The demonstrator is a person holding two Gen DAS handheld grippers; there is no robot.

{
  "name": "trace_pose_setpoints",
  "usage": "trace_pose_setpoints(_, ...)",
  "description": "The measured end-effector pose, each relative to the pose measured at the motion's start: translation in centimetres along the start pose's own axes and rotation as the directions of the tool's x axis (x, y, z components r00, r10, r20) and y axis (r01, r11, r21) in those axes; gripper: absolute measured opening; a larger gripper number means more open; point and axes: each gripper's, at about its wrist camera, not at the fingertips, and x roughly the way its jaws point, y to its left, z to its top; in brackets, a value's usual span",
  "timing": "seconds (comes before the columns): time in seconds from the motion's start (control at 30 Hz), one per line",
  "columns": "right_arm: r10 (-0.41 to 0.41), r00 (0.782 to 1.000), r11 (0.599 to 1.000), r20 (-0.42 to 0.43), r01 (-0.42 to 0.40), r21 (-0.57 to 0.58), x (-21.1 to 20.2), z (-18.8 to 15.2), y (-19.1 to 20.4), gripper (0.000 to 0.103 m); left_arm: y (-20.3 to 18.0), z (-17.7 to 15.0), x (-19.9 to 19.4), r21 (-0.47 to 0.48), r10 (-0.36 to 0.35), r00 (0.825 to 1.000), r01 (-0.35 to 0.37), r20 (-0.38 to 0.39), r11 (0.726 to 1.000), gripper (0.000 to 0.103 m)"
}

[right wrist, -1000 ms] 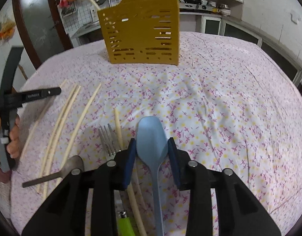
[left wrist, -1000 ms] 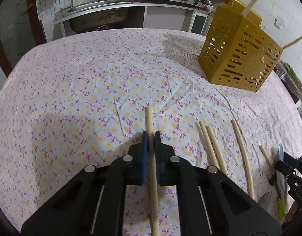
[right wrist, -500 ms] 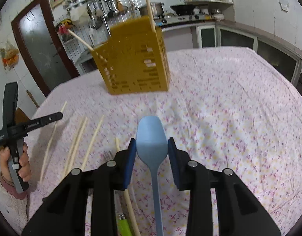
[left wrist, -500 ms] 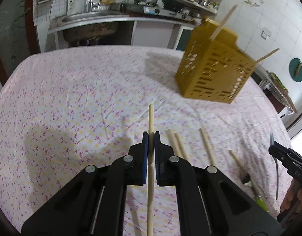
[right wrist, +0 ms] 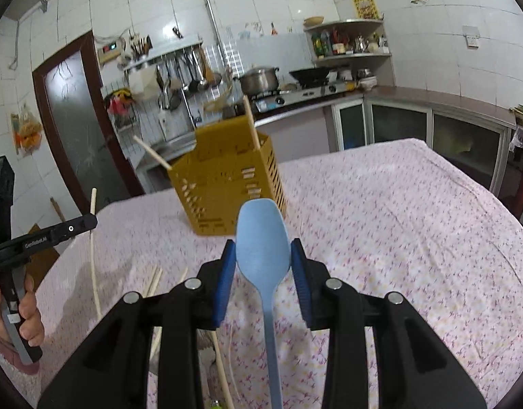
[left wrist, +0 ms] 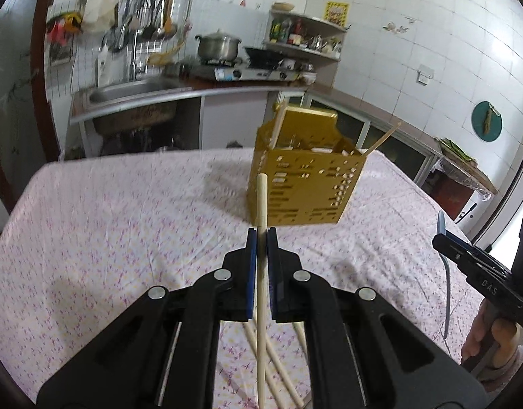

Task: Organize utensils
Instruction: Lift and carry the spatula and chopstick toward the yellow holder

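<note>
In the left wrist view, the left claw (left wrist: 261,238) is seen closed tightly on a wooden chopstick (left wrist: 261,201), which is gripped between the two blue pads (left wrist: 251,255). The chopstick is held above the bench (left wrist: 125,221), which is covered by a cloth with small pink and yellow flowers. The tip of the stick points toward the far edge and appears in front of the lower left part of the yellow utensil holder (left wrist: 305,184). This holder stands upright on the bench toward its far edge, and two sticks (left wrist: 384,138) are seen leaning out of its open top. Below the claw, some loose chopsticks (left wrist: 275,375) lie on the cloth near the near edge. At the right side of the same view, the right claw (left wrist: 444,235) is seen from the side, held by a hand (left wrist: 490,337).

In the right wrist view, a hand (right wrist: 26,317) with the left claw (right wrist: 91,220) is seen at the left, and the chopstick (right wrist: 93,238) is held nearly upright in it. Some chopsticks (right wrist: 154,281) lie on the cloth under it. The utensil holder (right wrist: 224,184) stands in the middle, toward the far edge. The right claw (right wrist: 263,259) is closed partly on a light blue spoon (right wrist: 263,248); the bowl of the spoon is held between the pads (right wrist: 227,272), and the handle runs back toward the camera. The spoon is lifted above the bench (right wrist: 398,221).
</note>
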Motion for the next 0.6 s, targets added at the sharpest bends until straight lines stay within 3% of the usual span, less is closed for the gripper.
trace_pose_setpoints(0.5,0.009,0.996,1.000,0.093,-0.008,-0.008,-0.6,1.5,-0.2,0.032,-1.1,1.9,-2.2,0.035,0.000,0.997,-0.003,0.079,0.999,0.004)
trace_pose_setpoints(0.57,0.003,0.996,1.000,0.094,-0.001,-0.021,-0.5,1.8,0.0,0.007,-1.1,2.0,-2.3,0.035,0.002,0.996,-0.005,0.087,0.999,0.004)
trace_pose_setpoints(0.6,-0.004,0.996,1.000,0.091,0.006,-0.022,-0.4,1.8,0.1,0.007,-1.1,2.0,-2.3,0.035,0.002,0.996,-0.006,0.091,0.999,0.004)
